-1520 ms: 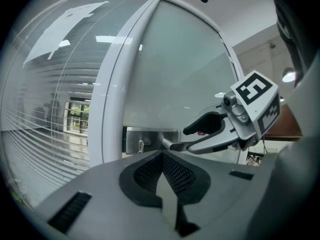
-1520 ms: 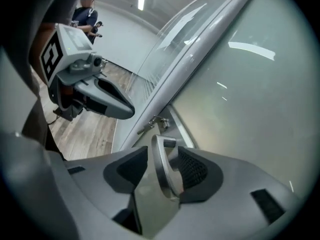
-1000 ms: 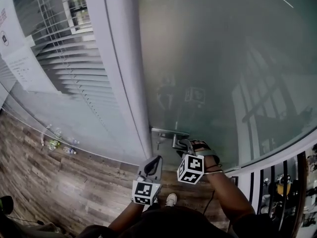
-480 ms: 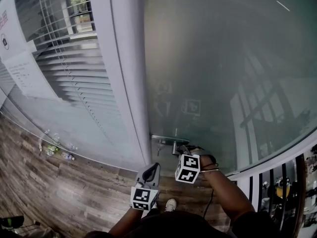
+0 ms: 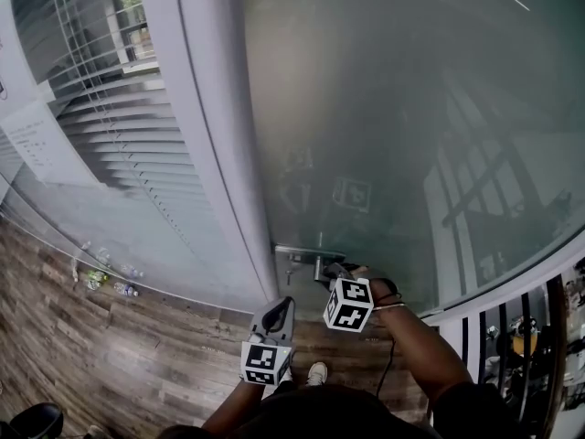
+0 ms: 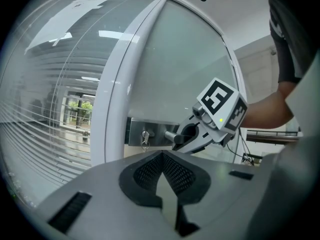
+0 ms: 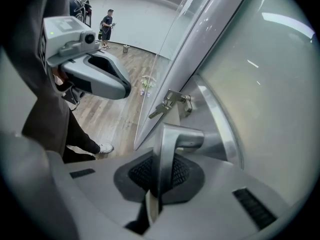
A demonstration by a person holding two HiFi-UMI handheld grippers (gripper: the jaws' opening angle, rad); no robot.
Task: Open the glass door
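Note:
The frosted glass door hangs in a white frame. Low on it is a metal lock plate with a key in it. The steel lever handle lies between the mesh pads of my right gripper, whose jaws have just closed on it. From the head view, my right gripper reaches the handle from below. My left gripper hangs lower left of it, clear of the door. In its own view the left gripper is shut on nothing and faces the handle.
Left of the frame is a glass wall with slatted blinds and a posted paper sheet. Wood flooring runs below, with small bottles by the glass. A black railing stands right. A person stands far down the hall.
The right gripper's jaws stood apart around the handle a second ago and are now closed on it. The left gripper has stayed in its place.

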